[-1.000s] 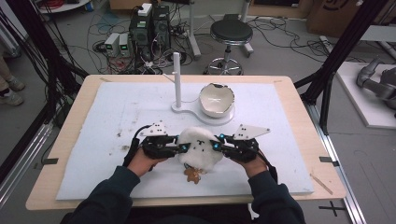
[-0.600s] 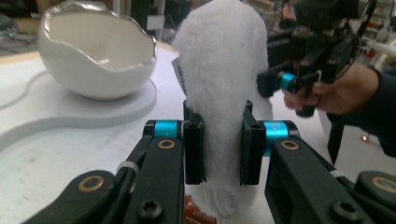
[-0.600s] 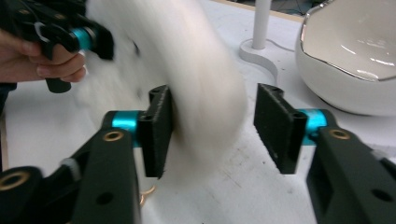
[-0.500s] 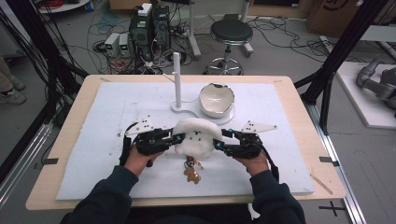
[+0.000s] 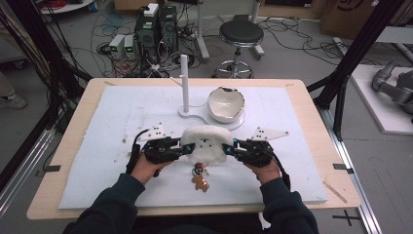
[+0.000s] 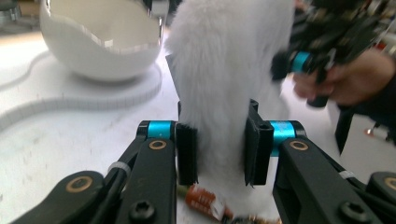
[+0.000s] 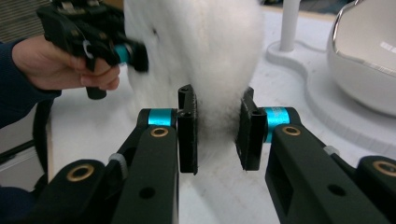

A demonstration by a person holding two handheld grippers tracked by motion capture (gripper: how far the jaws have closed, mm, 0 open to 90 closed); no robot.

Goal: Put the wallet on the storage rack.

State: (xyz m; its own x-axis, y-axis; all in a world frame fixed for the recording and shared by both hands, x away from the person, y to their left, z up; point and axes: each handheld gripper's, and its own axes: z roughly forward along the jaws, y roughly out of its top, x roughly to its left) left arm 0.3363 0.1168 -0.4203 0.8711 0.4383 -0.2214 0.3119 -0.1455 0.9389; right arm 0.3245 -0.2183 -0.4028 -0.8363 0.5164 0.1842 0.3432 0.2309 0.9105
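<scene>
A white fluffy plush piece [image 5: 207, 144] hangs between my two grippers over the white mat [image 5: 92, 146]. My left gripper [image 5: 187, 148] grips its left side; its pads press into the fur [image 6: 219, 93], and the jaws have just been opening a little. From the other side my right gripper [image 5: 228, 147] holds the fur [image 7: 210, 56], its jaws having just been closing. Both sets of pads pinch plush. Below the piece lies a small brown gingerbread charm [image 5: 198, 181], red and brown in the left gripper view [image 6: 205, 200].
A white cracked-egg bowl [image 5: 225, 103] sits on a flat white base with an upright post [image 5: 184, 80], just behind the plush. The wooden table edge [image 5: 311, 95] frames the mat. A stool and cables stand on the floor beyond.
The plush has moved away from me, toward the bowl, and is stretched wider between the grippers. The charm now lies uncovered in front of it.
</scene>
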